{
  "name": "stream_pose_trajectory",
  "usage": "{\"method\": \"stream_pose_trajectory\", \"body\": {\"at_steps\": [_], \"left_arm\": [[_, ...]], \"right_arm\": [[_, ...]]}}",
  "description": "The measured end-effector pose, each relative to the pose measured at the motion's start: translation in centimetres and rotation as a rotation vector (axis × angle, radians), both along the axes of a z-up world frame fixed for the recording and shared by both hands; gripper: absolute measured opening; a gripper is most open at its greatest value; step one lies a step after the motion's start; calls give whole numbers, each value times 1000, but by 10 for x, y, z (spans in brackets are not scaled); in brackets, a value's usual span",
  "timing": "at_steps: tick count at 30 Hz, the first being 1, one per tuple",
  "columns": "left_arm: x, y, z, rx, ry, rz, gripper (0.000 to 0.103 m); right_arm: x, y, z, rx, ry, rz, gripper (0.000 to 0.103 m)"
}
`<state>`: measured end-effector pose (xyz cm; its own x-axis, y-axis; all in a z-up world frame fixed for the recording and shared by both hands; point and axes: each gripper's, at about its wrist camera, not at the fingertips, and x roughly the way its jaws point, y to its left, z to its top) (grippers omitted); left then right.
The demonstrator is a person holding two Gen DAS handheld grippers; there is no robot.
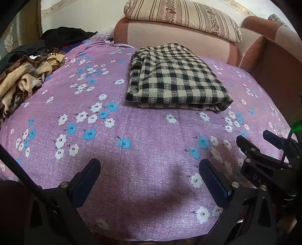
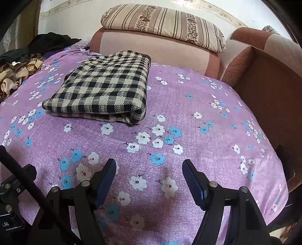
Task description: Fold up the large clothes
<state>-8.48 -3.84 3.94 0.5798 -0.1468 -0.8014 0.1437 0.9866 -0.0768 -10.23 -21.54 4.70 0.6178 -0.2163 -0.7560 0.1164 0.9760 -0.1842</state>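
A black-and-cream checked garment [image 1: 175, 79] lies folded into a flat rectangle on the purple flowered sheet [image 1: 132, 132], toward the far side. It also shows in the right wrist view [image 2: 105, 88], left of centre. My left gripper [image 1: 149, 164] is open and empty, well short of the garment, above bare sheet. My right gripper [image 2: 149, 164] is open and empty too, near the front of the sheet [image 2: 188, 122]. The right gripper also shows in the left wrist view [image 1: 254, 139] at the right edge.
A crumpled brown-and-beige blanket [image 1: 24, 77] and dark clothes [image 1: 64, 35] lie piled at the far left. A pink sofa back [image 1: 169, 35] with a striped pillow [image 1: 185, 17] runs behind the sheet. A brown armrest [image 2: 273, 84] bounds the right side.
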Motion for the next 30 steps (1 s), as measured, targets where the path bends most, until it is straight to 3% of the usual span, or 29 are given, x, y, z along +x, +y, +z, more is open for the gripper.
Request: {"method": "stream_pose_trajectory", "body": {"at_steps": [30], "left_arm": [[0,0,-5,-13,10,-3,103]], "right_arm": [[-3,5,1,-35,-11,9,78]]}}
